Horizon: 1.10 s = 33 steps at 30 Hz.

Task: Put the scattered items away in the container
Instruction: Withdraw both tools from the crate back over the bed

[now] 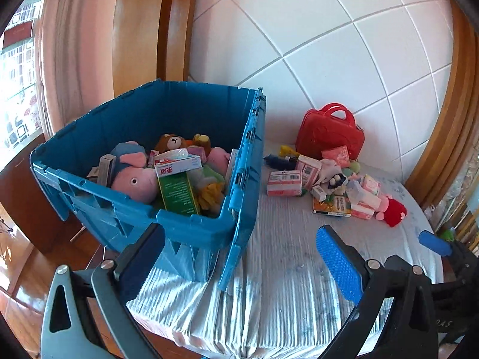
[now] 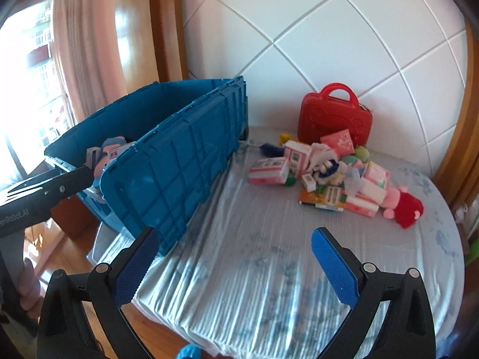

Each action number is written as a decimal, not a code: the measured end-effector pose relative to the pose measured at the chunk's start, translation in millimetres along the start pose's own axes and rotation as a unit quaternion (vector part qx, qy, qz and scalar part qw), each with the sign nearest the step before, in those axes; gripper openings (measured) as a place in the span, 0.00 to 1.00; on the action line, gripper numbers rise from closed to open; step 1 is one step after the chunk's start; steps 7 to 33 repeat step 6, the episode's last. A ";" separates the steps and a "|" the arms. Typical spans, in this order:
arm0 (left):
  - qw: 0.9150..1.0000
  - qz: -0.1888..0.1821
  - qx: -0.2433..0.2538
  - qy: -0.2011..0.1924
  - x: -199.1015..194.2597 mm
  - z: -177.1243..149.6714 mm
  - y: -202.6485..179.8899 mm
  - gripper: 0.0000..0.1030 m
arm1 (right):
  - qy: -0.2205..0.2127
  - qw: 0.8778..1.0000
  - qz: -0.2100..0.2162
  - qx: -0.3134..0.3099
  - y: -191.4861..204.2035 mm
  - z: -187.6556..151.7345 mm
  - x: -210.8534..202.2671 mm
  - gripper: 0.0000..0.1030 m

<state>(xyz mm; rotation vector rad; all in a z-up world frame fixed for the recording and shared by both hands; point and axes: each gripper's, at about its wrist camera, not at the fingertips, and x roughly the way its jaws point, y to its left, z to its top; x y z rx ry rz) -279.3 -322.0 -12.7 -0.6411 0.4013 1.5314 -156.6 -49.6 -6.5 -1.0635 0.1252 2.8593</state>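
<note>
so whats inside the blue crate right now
The blue crate holds a pink plush pig, a brown teddy bear, a green box, a white box and other soft toys. Anything beneath them, and the crate floor, is covered.

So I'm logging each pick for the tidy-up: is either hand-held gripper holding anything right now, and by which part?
Nothing is held: the left hand-held gripper and the right hand-held gripper are both open and empty.

1. The container (image 1: 191, 113) is blue.
2. The case (image 1: 329, 131) behind the pile is red.
3. The pig plush (image 1: 134, 179) inside the container is pink.
4. The cloth (image 1: 284, 254) under the container is pale blue, ribbed and blotched.
5. The fingers (image 2: 335, 266) carry blue dimpled pads.
</note>
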 end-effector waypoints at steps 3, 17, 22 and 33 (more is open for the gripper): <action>1.000 0.018 0.011 -0.008 -11.3 -7.0 -7.1 0.99 | -0.001 1.000 0.002 0.004 -6.0 -8.1 -8.5 1.00; 0.999 0.032 0.031 -0.018 -21.9 -10.0 -12.4 1.00 | -0.008 1.000 0.002 0.016 -8.2 -13.0 -16.3 1.00; 0.999 0.032 0.031 -0.018 -21.9 -10.0 -12.4 1.00 | -0.008 1.000 0.002 0.016 -8.2 -13.0 -16.3 1.00; 0.999 0.032 0.031 -0.018 -21.9 -10.0 -12.4 1.00 | -0.008 1.000 0.002 0.016 -8.2 -13.0 -16.3 1.00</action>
